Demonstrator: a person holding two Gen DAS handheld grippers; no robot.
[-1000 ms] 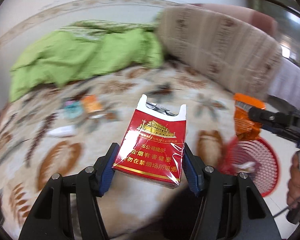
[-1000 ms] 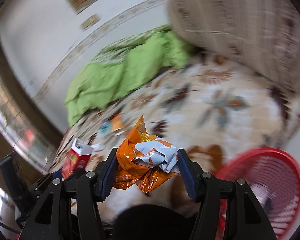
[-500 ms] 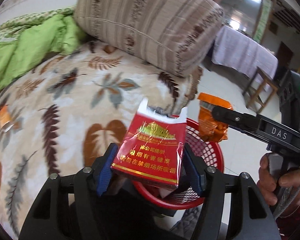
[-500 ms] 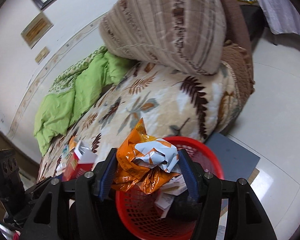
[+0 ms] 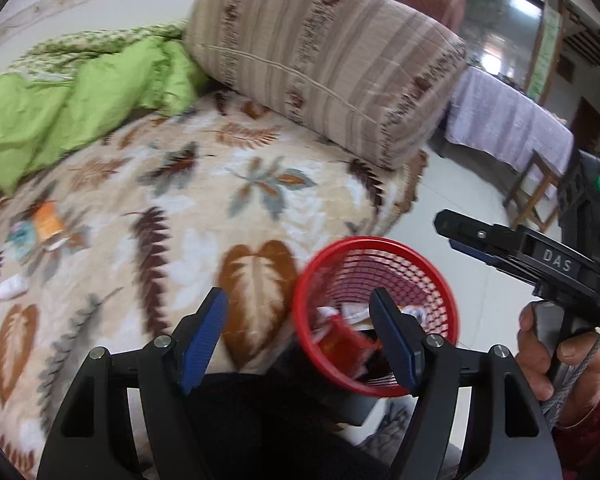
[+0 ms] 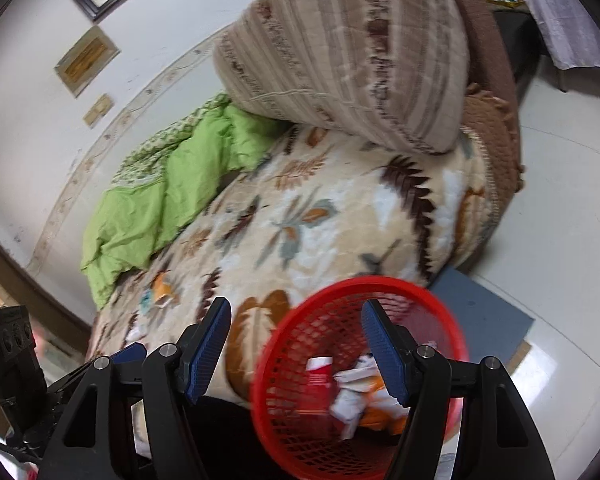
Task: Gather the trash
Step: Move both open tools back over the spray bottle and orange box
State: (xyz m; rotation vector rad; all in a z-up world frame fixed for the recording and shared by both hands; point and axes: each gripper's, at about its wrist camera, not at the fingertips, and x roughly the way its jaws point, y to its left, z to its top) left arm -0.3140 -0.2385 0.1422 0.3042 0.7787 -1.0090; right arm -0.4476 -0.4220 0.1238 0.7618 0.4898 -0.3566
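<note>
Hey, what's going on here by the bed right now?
A person is clearing litter off the bed with a handheld claw in each hand. Both the left claw and right claw hang over the red mesh basket, jaws opening with nothing between them. A red cigarette pack and orange wrapper lie inside. More scraps remain on the leaf-print blanket.

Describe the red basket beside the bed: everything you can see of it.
The red basket is round, of what looks like plastic mesh with a solid rim, open at the top. It stands on the floor against the edge of the leaf-patterned blanket, partly on a grey-blue mat. Inside lie a red pack and crumpled white and orange wrappers, blurred. Nothing grips it.
</note>
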